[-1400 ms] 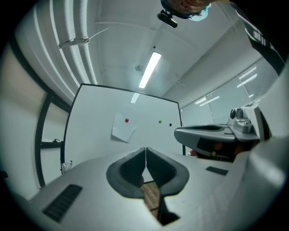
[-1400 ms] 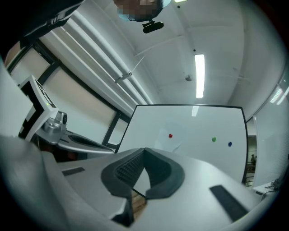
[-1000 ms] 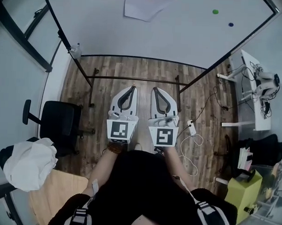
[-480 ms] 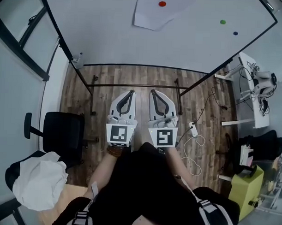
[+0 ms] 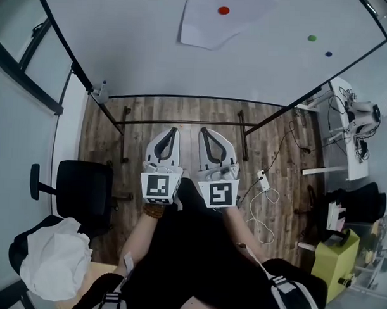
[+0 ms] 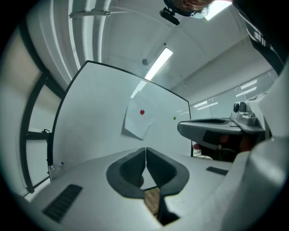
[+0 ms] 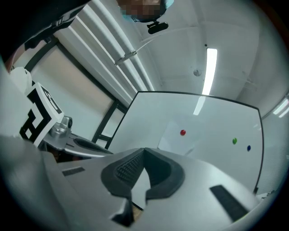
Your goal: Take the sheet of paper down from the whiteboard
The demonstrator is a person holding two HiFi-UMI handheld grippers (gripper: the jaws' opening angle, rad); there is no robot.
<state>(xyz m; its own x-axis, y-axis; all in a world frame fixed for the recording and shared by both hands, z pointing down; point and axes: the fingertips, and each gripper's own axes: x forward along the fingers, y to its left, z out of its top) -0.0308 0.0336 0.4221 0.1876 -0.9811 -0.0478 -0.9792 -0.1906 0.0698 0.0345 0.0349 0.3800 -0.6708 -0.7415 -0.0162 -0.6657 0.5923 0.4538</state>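
The white rectangular sheet of paper (image 5: pixel 210 26), under a round red magnet (image 5: pixel 224 10), now shows fuller at 12 o'clock on the large whiteboard (image 5: pixel 121 47). The left hand-held gripper (image 5: pixel 174 130) and the right hand-held gripper (image 5: pixel 204 130), both clenched and empty, are approaching it; no contact yet.

Cool, even indoor light fills every view. A ceiling strip light (image 7: pixel 211 72) burns out white above the whiteboard (image 7: pixel 226 118) and mirrors as a pale streak on its glossy face. The sheet of paper (image 6: pixel 137 121) casts a faint shadow on the whiteboard. Fisheye distortion bows the whiteboard's frame; both gripper views fade to black at the corners.
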